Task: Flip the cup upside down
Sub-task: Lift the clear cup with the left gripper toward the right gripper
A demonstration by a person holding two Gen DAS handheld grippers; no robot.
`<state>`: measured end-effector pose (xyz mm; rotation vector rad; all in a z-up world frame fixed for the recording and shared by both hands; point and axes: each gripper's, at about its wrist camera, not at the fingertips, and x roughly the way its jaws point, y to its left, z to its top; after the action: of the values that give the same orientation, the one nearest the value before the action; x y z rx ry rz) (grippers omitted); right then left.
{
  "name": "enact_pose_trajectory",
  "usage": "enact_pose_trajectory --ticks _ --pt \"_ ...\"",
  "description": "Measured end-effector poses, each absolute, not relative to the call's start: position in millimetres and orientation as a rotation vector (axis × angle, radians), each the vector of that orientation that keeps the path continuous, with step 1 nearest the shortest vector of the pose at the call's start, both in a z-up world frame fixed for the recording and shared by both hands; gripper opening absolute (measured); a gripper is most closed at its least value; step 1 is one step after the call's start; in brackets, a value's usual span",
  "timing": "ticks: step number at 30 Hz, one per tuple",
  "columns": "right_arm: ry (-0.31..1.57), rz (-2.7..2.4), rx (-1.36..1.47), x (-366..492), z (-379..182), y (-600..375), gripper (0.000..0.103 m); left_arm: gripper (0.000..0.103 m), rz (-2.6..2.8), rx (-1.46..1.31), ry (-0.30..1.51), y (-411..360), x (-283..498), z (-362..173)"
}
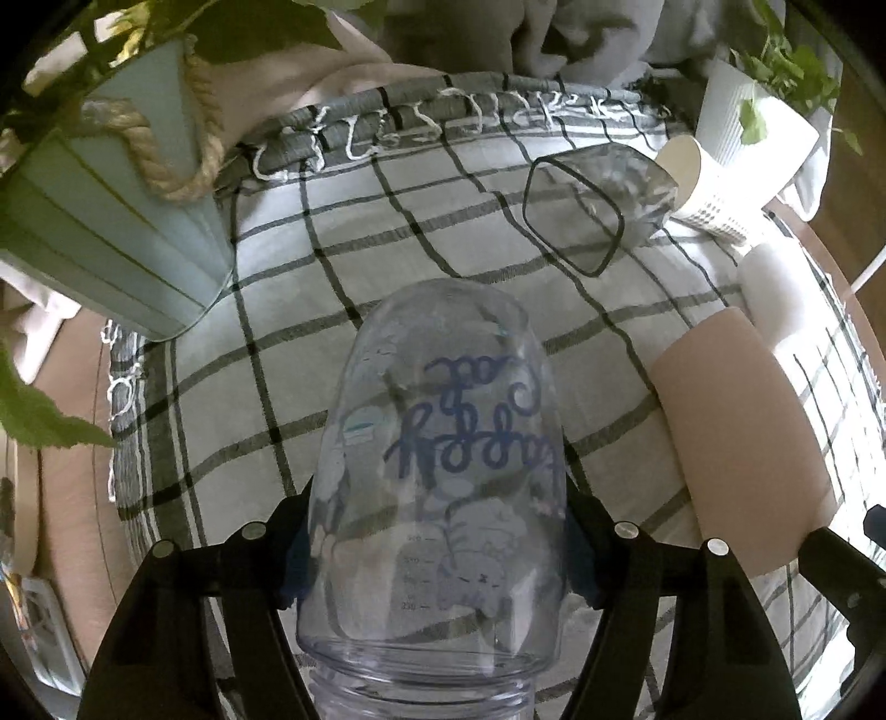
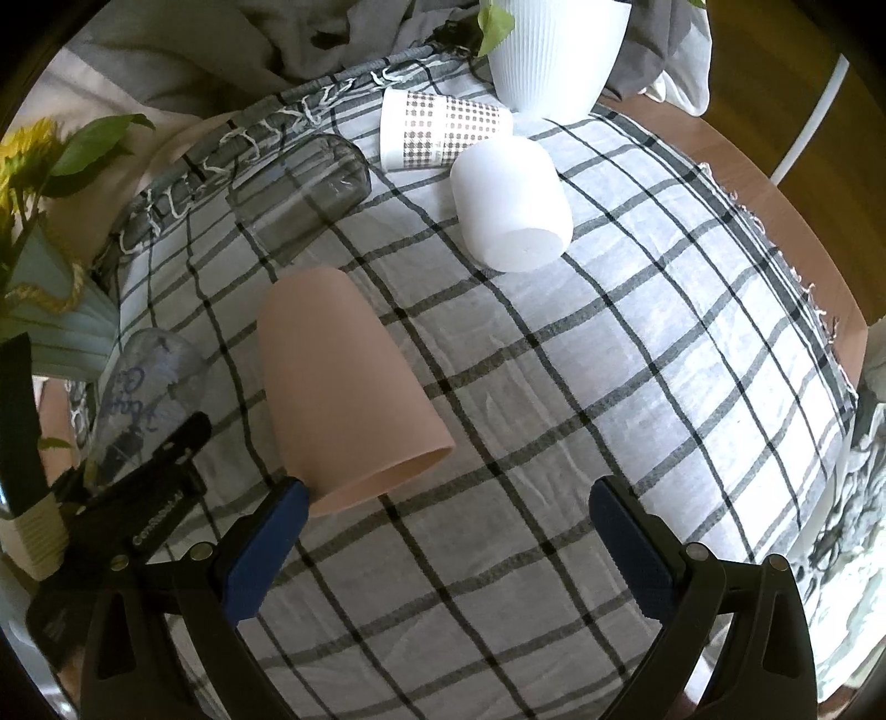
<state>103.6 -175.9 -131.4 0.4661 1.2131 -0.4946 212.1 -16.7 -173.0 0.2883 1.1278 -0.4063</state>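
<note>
My left gripper [image 1: 437, 548] is shut on a clear plastic cup [image 1: 437, 471] with blue script writing. The cup points away from me, closed base far, threaded mouth near the camera, above the checked cloth [image 1: 277, 387]. It also shows at the left of the right wrist view [image 2: 149, 387]. My right gripper [image 2: 448, 520] is open and empty above the cloth. A pink cup [image 2: 343, 387] lies on its side just ahead of its left finger [image 2: 266, 548], mouth toward me. The pink cup shows at the right of the left wrist view [image 1: 742, 443].
A white cup [image 2: 509, 205], a checked paper cup [image 2: 443, 135] and a clear square glass [image 2: 302, 191] lie on their sides farther back. A white ribbed planter [image 2: 554, 50] stands behind them. A pale blue pot [image 1: 111, 232] with rope handle stands left.
</note>
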Motion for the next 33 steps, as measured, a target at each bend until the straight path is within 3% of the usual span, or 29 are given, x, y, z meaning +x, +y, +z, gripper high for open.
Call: enact_pose_trajectory --ticks 16,33 --pt "1.124 -0.379 0.4 99 -106 -174 0.102 0.07 -0.368 0.251 1.042 -24 193 -130" --pt "1.148 -0.272 0.347 46 -96 -229 0.102 0.07 -0.308 0.193 1.04 -81 102 -99"
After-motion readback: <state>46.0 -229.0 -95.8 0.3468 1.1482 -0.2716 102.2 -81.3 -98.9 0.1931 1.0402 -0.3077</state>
